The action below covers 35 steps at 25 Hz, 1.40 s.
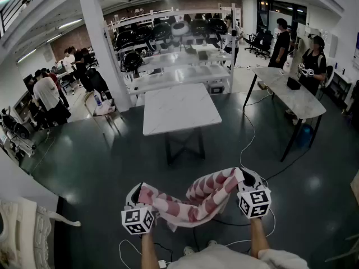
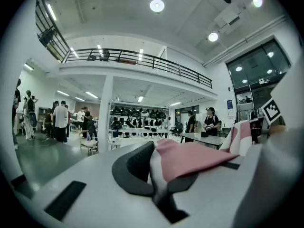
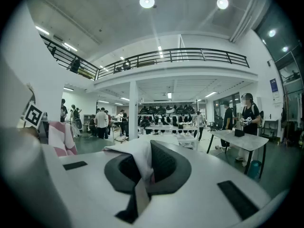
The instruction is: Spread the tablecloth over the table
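Pink-and-white patterned tablecloth [image 1: 193, 199], bunched and sagging, lower centre of frame, bare white marble-look tabletop [image 1: 179, 108] at centre beyond it

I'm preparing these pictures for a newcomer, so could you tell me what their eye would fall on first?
The pink-and-white striped tablecloth hangs bunched low in the head view, between the left tongs and the right tongs, each shut on one end of it. Ahead, in the middle of the dark floor, stands the bare white table, not yet covered.
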### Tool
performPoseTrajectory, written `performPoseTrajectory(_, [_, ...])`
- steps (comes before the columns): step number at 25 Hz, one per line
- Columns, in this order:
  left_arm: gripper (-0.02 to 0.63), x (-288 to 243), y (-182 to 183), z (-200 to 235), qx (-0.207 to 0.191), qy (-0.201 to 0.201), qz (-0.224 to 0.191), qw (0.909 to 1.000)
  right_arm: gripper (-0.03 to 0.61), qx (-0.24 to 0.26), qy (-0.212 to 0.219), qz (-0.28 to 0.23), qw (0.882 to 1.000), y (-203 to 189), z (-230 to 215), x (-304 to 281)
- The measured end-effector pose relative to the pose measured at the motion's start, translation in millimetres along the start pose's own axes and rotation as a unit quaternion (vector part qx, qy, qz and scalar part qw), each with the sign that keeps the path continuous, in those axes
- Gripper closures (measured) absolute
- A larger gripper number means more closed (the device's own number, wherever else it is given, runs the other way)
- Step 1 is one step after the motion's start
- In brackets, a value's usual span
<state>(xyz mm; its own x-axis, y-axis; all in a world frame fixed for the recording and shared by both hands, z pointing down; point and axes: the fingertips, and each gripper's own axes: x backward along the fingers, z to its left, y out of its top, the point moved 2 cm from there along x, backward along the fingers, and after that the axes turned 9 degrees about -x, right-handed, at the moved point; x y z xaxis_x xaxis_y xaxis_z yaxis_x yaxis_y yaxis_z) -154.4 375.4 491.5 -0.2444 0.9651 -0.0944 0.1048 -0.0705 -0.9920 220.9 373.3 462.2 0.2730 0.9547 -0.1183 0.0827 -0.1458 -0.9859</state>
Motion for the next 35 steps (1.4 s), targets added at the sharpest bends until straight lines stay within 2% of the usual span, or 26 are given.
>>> performPoseTrajectory(13, [0.588,-7,16,-16,-0.009,0.002,-0.013,0.9999,0.565,-0.004,-0.005,-0.004,1.0,2,-23,5])
performPoseTrajectory(23, [0.588,-17,29,-42,-0.019,0.013,-0.022,0.9995,0.565,-0.018,0.022,-0.006,1.0,2,-49,5])
performPoseTrajectory(35, [0.588,-49,58,-57,-0.024,0.026,-0.049,0.9982,0.565,-0.016,0.046,-0.026,0.998,27,-74,-20])
